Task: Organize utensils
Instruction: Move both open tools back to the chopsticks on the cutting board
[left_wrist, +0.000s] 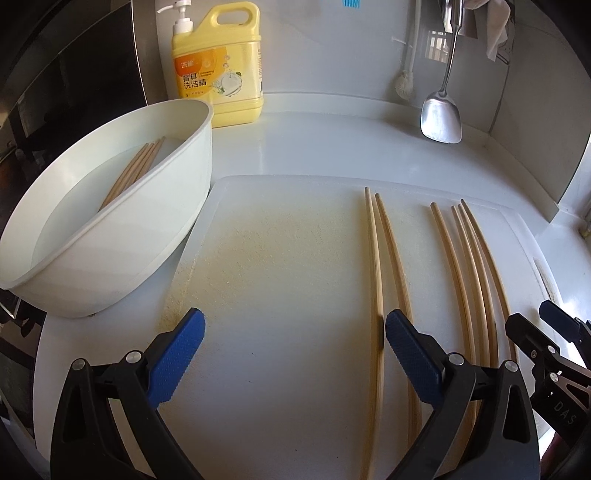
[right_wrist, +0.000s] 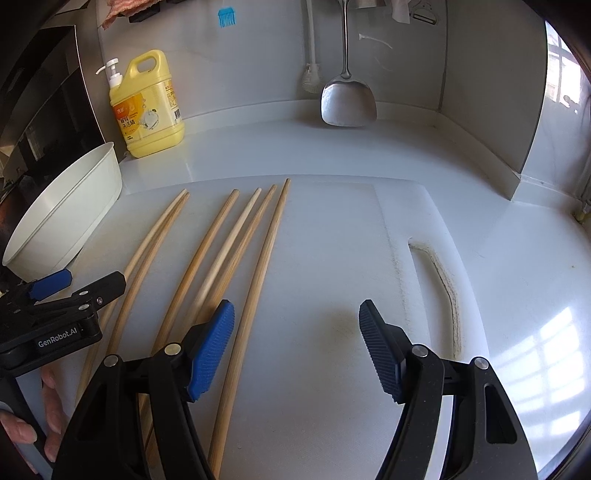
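White counter (right_wrist: 517, 295) in a grey-walled corner, white cutting board (left_wrist: 277, 277) on it. Six wooden chopsticks (right_wrist: 229, 251) lie flat on the board, long axes running near to far, tips toward the back wall; more chopsticks (left_wrist: 133, 166) lean in the white basin (left_wrist: 110, 258) at the board's left. Yellow detergent bottle (left_wrist: 221, 66) and steel spatula (right_wrist: 347, 99) by the wall. Left gripper (left_wrist: 295, 332) and right gripper (right_wrist: 297, 321) angle down over the board, both spread wide, holding nothing.

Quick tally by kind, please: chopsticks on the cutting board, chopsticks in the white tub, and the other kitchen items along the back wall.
Chopsticks on the cutting board: 6
Chopsticks in the white tub: 4
Detergent bottle: 1
Metal spatula: 1
Dish brush: 1
Total: 13
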